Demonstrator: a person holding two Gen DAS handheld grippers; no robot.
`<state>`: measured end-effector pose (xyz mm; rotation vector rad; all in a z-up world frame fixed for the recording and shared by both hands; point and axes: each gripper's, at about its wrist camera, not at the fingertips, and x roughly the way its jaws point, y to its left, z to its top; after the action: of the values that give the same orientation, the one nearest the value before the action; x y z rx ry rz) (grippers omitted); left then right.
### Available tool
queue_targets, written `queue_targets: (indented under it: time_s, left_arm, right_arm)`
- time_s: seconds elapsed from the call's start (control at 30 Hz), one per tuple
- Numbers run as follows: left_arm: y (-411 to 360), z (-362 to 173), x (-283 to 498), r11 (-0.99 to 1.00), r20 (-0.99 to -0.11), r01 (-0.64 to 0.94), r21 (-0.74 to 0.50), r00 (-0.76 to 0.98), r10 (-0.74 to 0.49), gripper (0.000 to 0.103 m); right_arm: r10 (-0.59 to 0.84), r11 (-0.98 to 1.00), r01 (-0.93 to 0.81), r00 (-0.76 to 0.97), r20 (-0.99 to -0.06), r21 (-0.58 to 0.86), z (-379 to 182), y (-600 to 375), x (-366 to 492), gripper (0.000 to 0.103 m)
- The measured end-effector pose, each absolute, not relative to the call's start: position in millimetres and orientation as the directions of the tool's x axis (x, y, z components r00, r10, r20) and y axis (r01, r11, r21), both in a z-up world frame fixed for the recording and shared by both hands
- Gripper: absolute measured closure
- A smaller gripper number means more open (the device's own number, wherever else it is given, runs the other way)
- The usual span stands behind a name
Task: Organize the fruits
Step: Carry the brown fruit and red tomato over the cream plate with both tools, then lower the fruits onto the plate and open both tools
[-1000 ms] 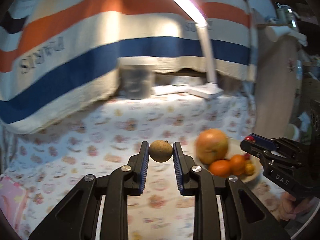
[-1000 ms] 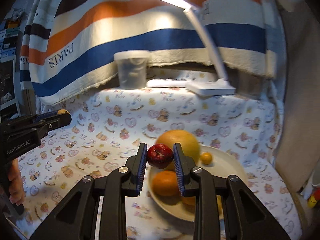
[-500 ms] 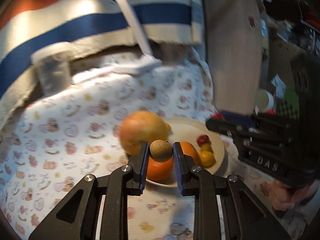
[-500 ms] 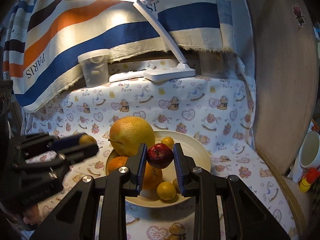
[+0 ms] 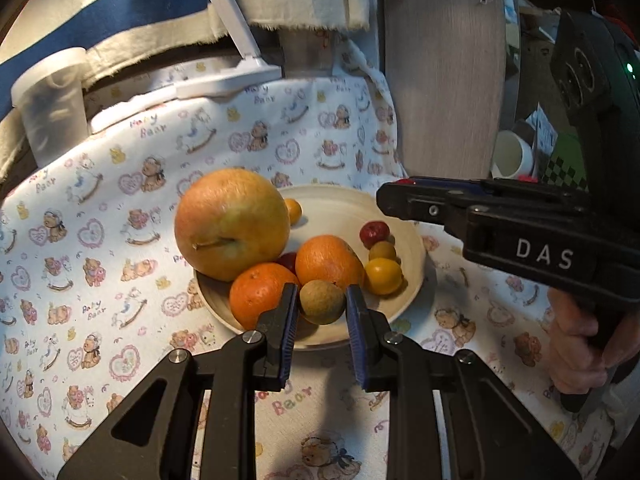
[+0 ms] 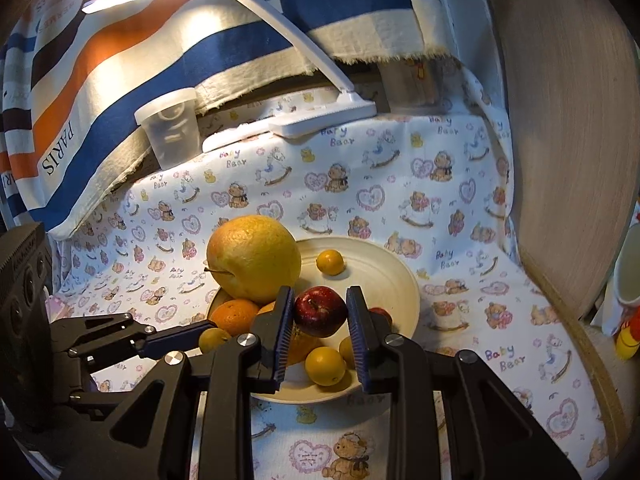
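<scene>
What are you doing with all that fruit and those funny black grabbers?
A person is sorting fruit into a cream plate, one grabber in each hand. The left tool is shut on a small brownish-green fruit, and the right tool is shut on a red apple. Both hang just over the plate, which already has a big grapefruit, oranges and little yellow fruits.

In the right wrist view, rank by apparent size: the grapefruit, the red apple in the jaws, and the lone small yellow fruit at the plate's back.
1. grapefruit
2. red apple, though nearness to the camera enlarges it
3. small yellow fruit
</scene>
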<state>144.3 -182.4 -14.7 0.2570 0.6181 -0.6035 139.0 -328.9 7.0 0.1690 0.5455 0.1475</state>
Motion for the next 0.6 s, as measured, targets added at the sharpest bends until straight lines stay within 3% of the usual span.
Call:
queue_targets:
  time_s: [0.43, 0.6]
  left_arm:
    - [-182, -16, 147, 0.804, -0.622, 0.593, 0.038, 0.644, -0.445, 0.08]
    - [-183, -15, 144, 0.806, -0.614, 0.591, 0.049, 0.654, -0.442, 0.07]
  right_arm:
    - [0.209, 0.969, -0.084, 0.786, -0.582, 0.234, -10, -330, 154, 0.075]
    - [0.204, 0.97, -0.077, 0.779, -0.594, 0.231, -13, -329, 156, 0.075]
